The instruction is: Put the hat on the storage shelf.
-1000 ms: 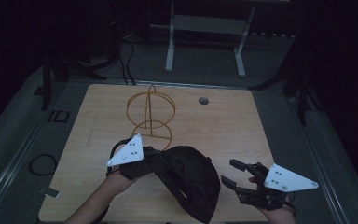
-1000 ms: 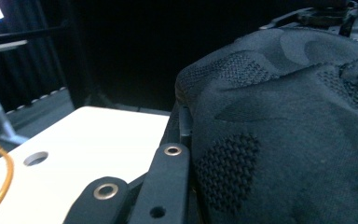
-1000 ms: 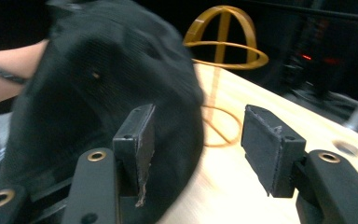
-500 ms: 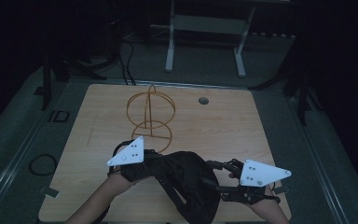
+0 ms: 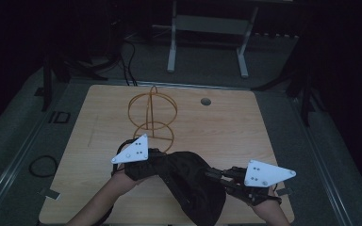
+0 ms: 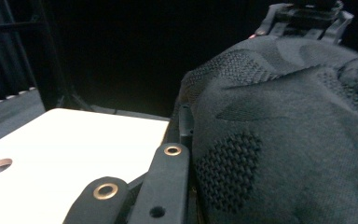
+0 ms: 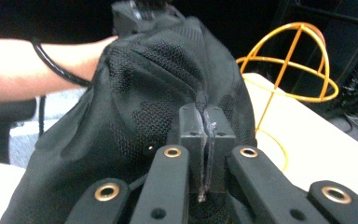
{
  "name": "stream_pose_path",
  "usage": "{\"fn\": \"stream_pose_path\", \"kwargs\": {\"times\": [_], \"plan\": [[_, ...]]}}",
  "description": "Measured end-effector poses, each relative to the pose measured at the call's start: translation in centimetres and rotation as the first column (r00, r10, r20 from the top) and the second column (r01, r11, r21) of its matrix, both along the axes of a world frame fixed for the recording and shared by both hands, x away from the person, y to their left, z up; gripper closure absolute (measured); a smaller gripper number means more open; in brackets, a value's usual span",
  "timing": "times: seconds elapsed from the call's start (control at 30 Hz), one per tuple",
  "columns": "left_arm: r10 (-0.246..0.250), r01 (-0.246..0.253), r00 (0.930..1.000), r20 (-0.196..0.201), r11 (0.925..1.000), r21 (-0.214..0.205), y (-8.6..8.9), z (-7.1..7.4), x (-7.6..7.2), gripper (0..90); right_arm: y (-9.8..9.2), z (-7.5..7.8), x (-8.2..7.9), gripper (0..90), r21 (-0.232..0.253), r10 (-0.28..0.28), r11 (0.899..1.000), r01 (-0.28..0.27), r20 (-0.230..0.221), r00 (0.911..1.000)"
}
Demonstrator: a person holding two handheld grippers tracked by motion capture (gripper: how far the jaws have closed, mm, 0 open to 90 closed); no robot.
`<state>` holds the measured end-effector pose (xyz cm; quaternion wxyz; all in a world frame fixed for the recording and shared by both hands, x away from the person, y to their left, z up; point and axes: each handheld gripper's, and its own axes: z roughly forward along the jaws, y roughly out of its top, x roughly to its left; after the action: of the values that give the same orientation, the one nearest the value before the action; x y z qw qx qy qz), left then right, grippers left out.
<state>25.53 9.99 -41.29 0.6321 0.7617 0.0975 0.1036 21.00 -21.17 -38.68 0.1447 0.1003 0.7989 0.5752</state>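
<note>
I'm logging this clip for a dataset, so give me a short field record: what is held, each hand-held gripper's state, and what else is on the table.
held item: black knit garment
left hand-held gripper: shut on the garment's left edge
right hand-held gripper: jaws have just been closing, now pinching a fold of fabric
also on table: orange wire stand, upright behind the garment

Black knit garment (image 5: 193, 181), bunched, lifted
</note>
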Motion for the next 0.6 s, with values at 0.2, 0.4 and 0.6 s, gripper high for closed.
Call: {"fn": "stream_pose_path", "kwargs": {"times": [0.2,0.4,0.6], "plan": [[0.046,-0.046,0.9988,-0.014,0.9989,0.008,0.1,0.1,0.3,72.7,-0.7,0.5,0.2,88.3,0.058,-0.016,0.998,0.017,-0.018,0.9997],[0.144,-0.144,0.9895,0.007,0.9873,0.066,0.4,0.2,0.0,37.6,-1.7,1.2,0.7,88.3,0.088,-0.076,0.993,0.077,-0.017,0.997],[0.219,-0.218,0.9757,0.006,0.9693,0.113,1.1,-0.3,-0.2,16.5,-2.7,1.8,1.3,88.3,0.108,-0.162,0.981,0.161,0.004,0.9868]]}}
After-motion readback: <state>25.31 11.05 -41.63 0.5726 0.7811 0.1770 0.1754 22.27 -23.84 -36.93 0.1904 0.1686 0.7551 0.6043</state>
